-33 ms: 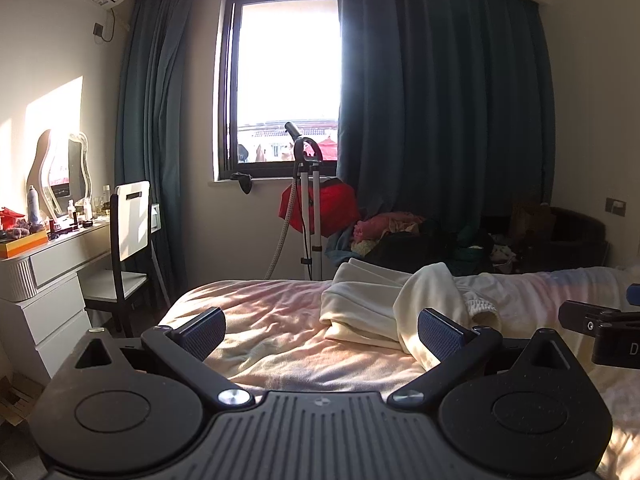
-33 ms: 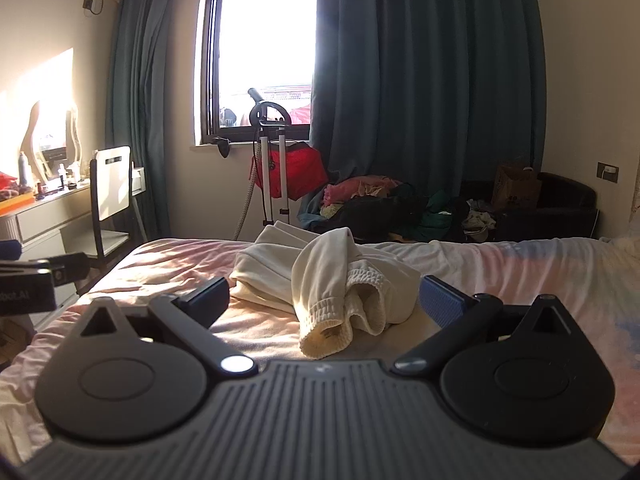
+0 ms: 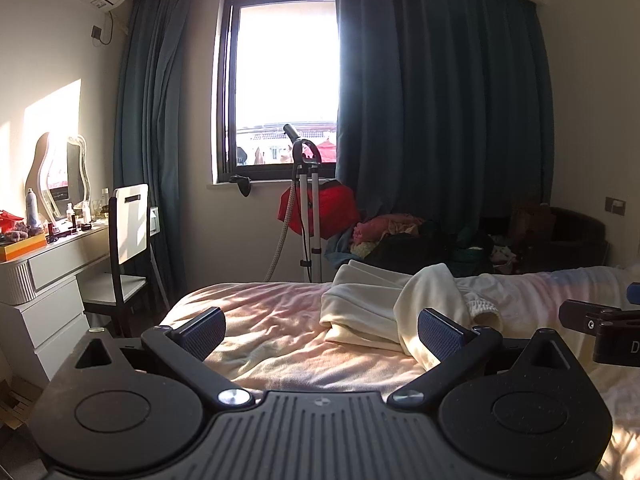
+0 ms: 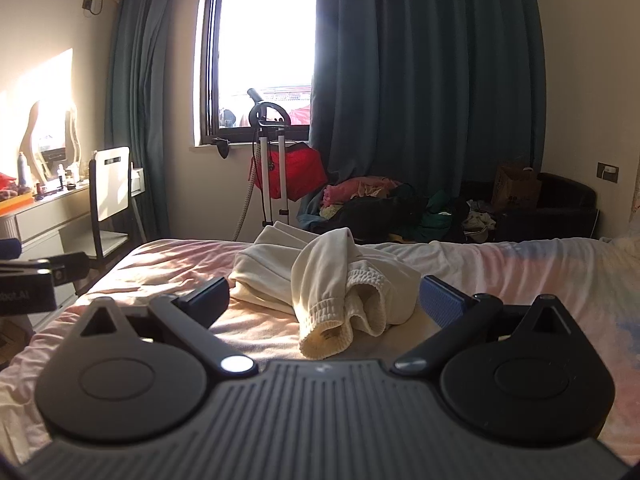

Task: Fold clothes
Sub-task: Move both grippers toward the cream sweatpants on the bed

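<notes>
Sunlit bedroom: a window [image 3: 286, 92] with dark teal curtains [image 3: 436, 120] faces me, a garment steamer [image 3: 306, 208] stands below the sill, and a white chair [image 3: 128, 228] sits at the dresser [image 3: 52, 276] on the left wall. My bed [image 3: 272, 320], covered by a rumpled pale pink sheet, fills the foreground.

Cream clothes [image 4: 320, 280] lie in a crumpled heap on the bed — a ribbed cuff or waistband faces the right wrist camera. The heap rests near the centre of the mattress, unfolded.

My left tongs [image 3: 320, 330] hover above the sheet with both blue pads spread wide apart, gripping nothing; the heap sits ahead and toward their right pad. My right tongs [image 4: 324, 298] are likewise fully apart and unloaded — the heap lies directly ahead between the two pads, whether touching them I cannot tell. A pile of mixed garments [image 4: 384, 208] lies beyond the bed under the curtain.
</notes>
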Tool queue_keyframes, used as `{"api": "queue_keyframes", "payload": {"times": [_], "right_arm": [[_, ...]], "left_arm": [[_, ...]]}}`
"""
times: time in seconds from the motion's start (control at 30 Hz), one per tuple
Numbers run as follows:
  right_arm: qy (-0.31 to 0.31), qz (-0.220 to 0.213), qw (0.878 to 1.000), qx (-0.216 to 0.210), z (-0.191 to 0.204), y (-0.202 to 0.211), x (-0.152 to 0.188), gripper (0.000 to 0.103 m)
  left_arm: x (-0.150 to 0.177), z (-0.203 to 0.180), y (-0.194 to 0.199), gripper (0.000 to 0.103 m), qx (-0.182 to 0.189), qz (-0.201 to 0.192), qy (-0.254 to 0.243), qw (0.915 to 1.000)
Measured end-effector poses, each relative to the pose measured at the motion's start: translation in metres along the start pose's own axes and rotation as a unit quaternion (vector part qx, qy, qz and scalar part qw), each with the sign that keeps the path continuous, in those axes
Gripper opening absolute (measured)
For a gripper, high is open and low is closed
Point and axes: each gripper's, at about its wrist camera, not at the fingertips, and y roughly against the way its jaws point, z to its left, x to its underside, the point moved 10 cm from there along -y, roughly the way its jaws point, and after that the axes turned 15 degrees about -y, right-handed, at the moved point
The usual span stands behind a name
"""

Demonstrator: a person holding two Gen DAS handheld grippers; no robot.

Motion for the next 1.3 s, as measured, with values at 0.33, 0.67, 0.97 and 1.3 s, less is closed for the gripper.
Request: {"api": "queue_keyframes", "payload": {"times": [0.33, 0.67, 0.97, 1.3], "right_arm": [[-0.04, -0.003, 0.999, -0.03, 0.001, -0.022, 0.006, 0.103], [-0.043, 0.006, 0.999, 0.009, -0.039, -0.078, 0.067, 0.103], [-0.052, -0.056, 0.997, -0.008, -0.037, -0.072, 0.059, 0.103], [-0.073, -0.089, 0.993, -0.01, -0.025, -0.062, 0.0, 0.103]], "left_arm": [[0.017, -0.024, -0.051, 0.103, 0.04, 0.012, -0.026, 0.9988], [0.068, -0.026, -0.093, 0.103, 0.049, 0.028, 0.007, 0.9984], [0.085, -0.041, -0.097, 0.103, 0.057, 0.034, -0.015, 0.9977], [0.099, -0.039, -0.102, 0.103, 0.023, 0.055, -0.034, 0.9976]]}}
